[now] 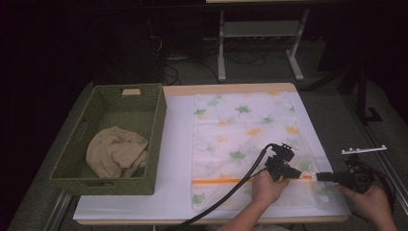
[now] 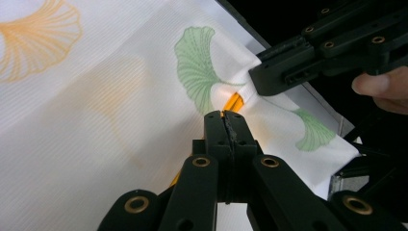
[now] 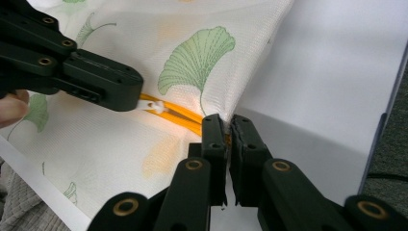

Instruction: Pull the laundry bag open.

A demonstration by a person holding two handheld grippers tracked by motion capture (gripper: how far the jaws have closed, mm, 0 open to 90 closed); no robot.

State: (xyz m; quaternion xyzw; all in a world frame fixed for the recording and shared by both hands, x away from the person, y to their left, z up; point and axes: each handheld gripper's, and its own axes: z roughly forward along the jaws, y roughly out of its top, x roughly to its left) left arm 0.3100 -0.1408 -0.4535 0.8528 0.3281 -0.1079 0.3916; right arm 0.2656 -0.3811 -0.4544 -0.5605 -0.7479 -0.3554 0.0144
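Note:
A white mesh bag (image 1: 245, 125) printed with green and orange leaves lies flat on the table, an orange zipper (image 1: 231, 181) running across its near end. My left gripper (image 1: 292, 176) is shut on the white zipper pull (image 3: 153, 107) near the zipper's right end. In the left gripper view its jaws (image 2: 225, 115) are pressed together, with the orange zipper (image 2: 234, 101) just ahead. My right gripper (image 1: 320, 176) comes in from the right and is shut on the bag's right edge (image 3: 240, 96) by the zipper's end, jaws (image 3: 225, 120) pinching the mesh.
A green woven basket (image 1: 156, 113) stands at the table's left and holds a crumpled beige cloth (image 1: 118, 151). White table surface (image 1: 178, 144) lies between basket and bag. The table's right edge (image 1: 337, 168) is close to my right hand. Table legs and cables stand beyond.

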